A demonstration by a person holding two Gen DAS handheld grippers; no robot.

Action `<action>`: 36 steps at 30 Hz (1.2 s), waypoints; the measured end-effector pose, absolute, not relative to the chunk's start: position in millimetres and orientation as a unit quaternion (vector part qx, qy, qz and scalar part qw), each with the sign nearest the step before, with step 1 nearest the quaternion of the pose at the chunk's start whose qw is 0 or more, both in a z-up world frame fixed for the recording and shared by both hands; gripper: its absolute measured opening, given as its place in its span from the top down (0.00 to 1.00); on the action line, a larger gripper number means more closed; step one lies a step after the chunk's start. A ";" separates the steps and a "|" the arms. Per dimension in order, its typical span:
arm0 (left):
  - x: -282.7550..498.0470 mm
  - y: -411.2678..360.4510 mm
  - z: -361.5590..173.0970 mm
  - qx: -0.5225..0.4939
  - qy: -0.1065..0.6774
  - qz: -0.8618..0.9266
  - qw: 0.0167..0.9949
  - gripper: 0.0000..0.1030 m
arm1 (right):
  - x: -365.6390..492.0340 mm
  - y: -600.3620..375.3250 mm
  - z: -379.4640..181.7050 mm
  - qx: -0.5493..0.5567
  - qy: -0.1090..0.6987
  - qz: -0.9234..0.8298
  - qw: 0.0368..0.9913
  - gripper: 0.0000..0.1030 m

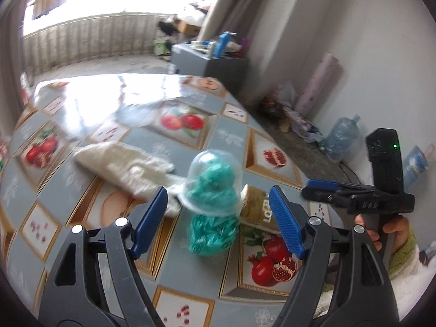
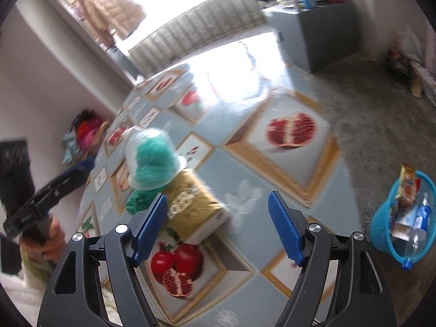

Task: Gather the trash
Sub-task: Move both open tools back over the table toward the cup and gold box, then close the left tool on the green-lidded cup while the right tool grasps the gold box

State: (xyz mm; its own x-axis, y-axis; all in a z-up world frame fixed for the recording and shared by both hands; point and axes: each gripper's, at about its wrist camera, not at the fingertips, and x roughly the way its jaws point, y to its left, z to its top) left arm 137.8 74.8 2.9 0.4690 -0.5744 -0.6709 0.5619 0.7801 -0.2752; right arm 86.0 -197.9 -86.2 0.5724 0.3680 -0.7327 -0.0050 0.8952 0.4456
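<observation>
Right now the table point(image 1: 234, 141), under its glossy pomegranate-print cloth, is carrying all the trash that is left, and the blue basket point(image 2: 380, 234) is waiting on the floor off its right side, already part full.

Largest of the pieces, the white crumpled bag point(image 1: 122, 166) is lying flat to the left; it is looking limp and weightless, so a pinch on any raised fold should be enough.

Next, the clear plastic dome point(image 1: 212, 179) is sitting over a wad of green netting point(image 1: 214, 235) that is spilling out beneath it. The dome is looking thin, smooth and easily crushed, so gripping low across its flared rim seems safer than squeezing the crown; the netting is soft and should snag well on the pads.

Just beside it, the gold carton point(image 2: 194, 204) is looking stiff and light, best taken across its narrow sides.

The left gripper point(image 1: 218, 220) is hovering with jaws apart, framing the dome and netting without touching; the right gripper point(image 2: 218, 223) is also gaping, empty, near the carton.
</observation>
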 end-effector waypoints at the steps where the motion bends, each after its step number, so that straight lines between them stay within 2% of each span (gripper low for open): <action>1: 143.0 70.8 1.7 -0.004 0.394 -0.338 0.855 0.30 | 88.0 -194.0 -87.0 0.197 0.451 0.115 0.863 0.27; 13: 189.1 34.3 -24.2 0.028 0.424 -0.380 0.822 0.30 | 107.4 -162.6 -106.4 0.127 0.480 0.181 0.849 0.27; 28: 199.0 19.3 -40.8 0.035 0.440 -0.389 0.809 0.30 | 112.1 -145.2 -116.6 0.041 0.473 0.202 0.856 0.28; 30: 199.6 19.4 -40.6 0.034 0.438 -0.389 0.810 0.32 | 110.7 -144.1 -116.0 0.032 0.473 0.199 0.858 0.31; 33: 202.4 21.6 -41.1 0.029 0.439 -0.382 0.813 0.40 | 105.2 -143.1 -116.6 0.023 0.471 0.192 0.861 0.36; 36: 206.0 27.3 -40.9 0.008 0.443 -0.382 0.811 0.42 | 102.3 -145.5 -116.5 0.035 0.467 0.191 0.862 0.40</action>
